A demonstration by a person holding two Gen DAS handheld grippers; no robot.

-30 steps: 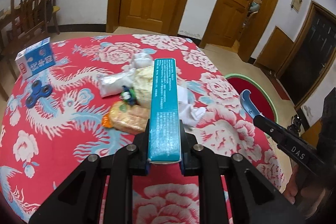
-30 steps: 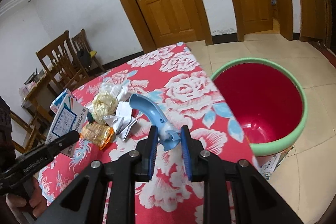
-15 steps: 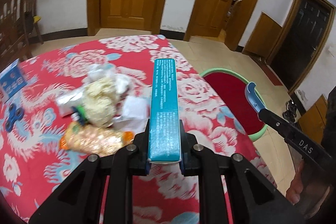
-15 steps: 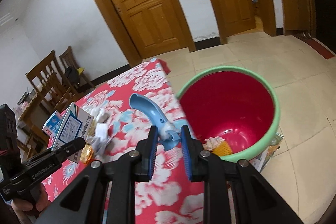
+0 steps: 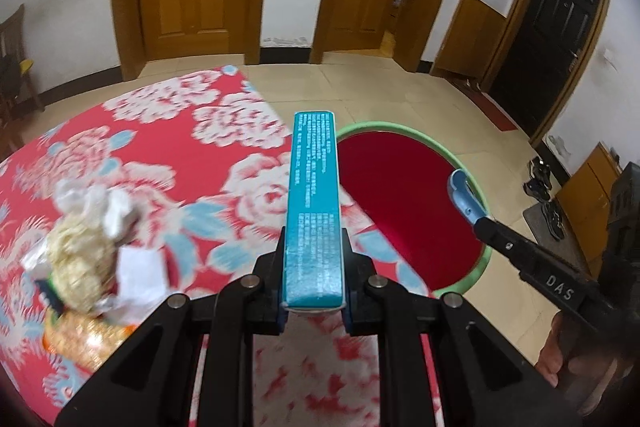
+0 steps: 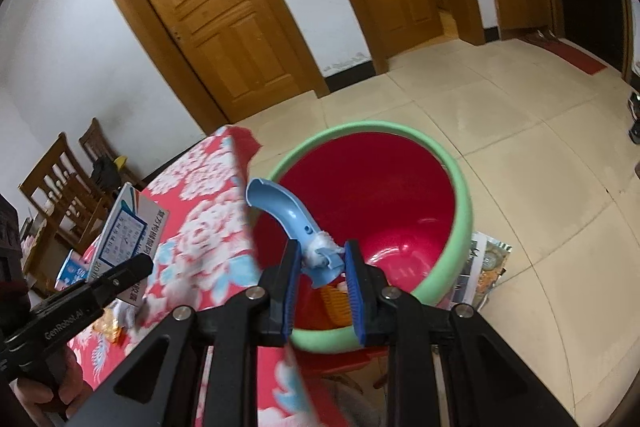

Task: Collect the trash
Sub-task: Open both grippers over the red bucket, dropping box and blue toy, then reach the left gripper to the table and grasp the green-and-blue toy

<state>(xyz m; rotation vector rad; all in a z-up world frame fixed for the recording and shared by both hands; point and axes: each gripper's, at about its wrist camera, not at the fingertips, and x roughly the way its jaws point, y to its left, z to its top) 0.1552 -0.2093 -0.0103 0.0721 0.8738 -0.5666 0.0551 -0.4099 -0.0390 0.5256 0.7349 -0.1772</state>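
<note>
Both hands have swung across the table toward the red bin [image 6: 400, 195], which a second ago sat off at the edge of each view and now fills the middle of the right wrist view. Everything below is placed against that bin.

Farthest from the bin, on the flowered tablecloth [image 5: 168, 155], the remaining trash pile [image 5: 92, 251] of crumpled wrappers and paper lies untouched, with an orange packet [image 5: 80, 335] at its near side. Nearer the bin, the left gripper [image 5: 314, 291] is clamped on the teal box [image 5: 314, 203]; the box stands on its narrow edge between the pads, its far end just reaching the bin's green rim [image 5: 380, 126]. Its near end looks to be above the cloth, not the bin. Over the bin's mouth, the right gripper [image 6: 322, 267] pinches the base of a curved blue plastic piece [image 6: 280, 207], jaws narrowed to that stub, with the curved end pointing up toward the table side. Some scraps, one orange, already lie at the bin's bottom.

The risks, as I judge them: letting go of the box now would probably drop it on the table edge or floor, since most of it sits short of the rim. The blue piece is held by a small, tapering end, so it could twist or slip early. The two grippers are also close together and could knock each other at the rim.
</note>
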